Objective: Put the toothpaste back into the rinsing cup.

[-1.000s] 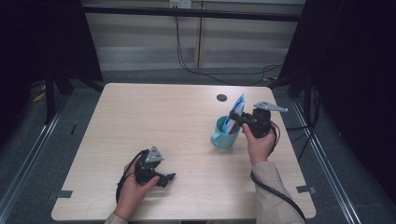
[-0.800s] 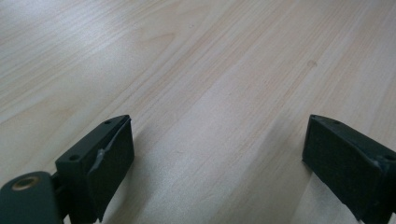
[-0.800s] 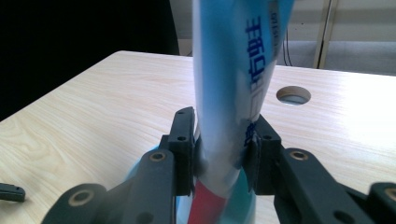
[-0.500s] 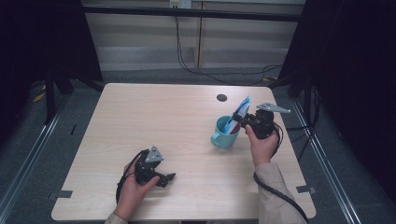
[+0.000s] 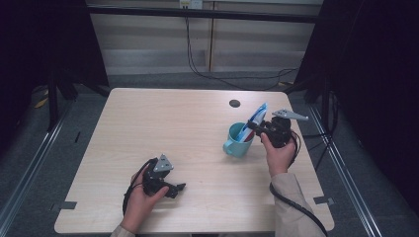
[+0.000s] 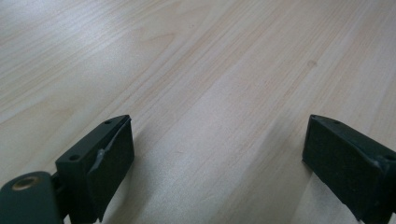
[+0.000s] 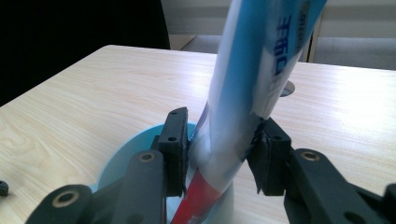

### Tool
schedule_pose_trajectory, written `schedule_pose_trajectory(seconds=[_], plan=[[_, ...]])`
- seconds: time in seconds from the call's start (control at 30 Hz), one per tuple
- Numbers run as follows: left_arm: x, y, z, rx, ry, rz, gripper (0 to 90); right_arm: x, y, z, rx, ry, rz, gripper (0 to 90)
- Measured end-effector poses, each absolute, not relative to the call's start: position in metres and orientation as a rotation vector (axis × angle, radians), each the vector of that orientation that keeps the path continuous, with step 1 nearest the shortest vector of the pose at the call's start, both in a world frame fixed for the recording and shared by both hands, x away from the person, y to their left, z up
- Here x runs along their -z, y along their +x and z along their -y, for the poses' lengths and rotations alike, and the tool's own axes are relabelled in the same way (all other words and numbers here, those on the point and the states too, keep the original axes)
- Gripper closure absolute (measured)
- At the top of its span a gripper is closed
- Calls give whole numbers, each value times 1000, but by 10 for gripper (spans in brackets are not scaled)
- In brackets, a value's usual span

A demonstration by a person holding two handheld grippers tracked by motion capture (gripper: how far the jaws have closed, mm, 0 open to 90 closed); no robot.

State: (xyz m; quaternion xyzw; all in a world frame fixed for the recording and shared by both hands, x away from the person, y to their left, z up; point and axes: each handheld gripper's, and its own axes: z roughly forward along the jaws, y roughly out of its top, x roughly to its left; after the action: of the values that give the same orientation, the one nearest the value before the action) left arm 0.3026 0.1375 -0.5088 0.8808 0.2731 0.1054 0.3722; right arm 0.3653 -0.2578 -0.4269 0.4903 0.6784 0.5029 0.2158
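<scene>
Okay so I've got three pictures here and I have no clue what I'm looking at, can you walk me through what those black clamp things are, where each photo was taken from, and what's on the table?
A person sits at a wooden table and holds a hand-operated gripper in each hand; there is no robot arm. Each gripper ends in two black tongs.

The high view comes from a fixed camera above the table. The other two pictures come from small cameras riding on the grippers, looking along their tongs.

On the table stands a light blue mug with a blue and white tube, much like toothpaste, standing tilted in it.

The left gripper rests low over bare wood, its tongs wide open and holding nothing. The right gripper has its tongs on either side of the tube, just above the mug. They have just been opening, so the grip looks to be loosening; whether the pads still press I cannot tell.
</scene>
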Motion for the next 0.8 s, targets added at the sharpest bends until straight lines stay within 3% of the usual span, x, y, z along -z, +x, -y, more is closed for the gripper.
schedule_pose_trajectory(seconds=[0.23,0.63,0.8], plan=[[509,303,-137,-270,2257,-700,87,427,365,258,-1379,1365,-1888,558],[509,303,-138,-270,2257,-700,87,426,366,260,-1354,1401,-1930,267],[509,303,-138,-270,2257,-700,87,427,366,261,-1316,1404,-1967,220]])
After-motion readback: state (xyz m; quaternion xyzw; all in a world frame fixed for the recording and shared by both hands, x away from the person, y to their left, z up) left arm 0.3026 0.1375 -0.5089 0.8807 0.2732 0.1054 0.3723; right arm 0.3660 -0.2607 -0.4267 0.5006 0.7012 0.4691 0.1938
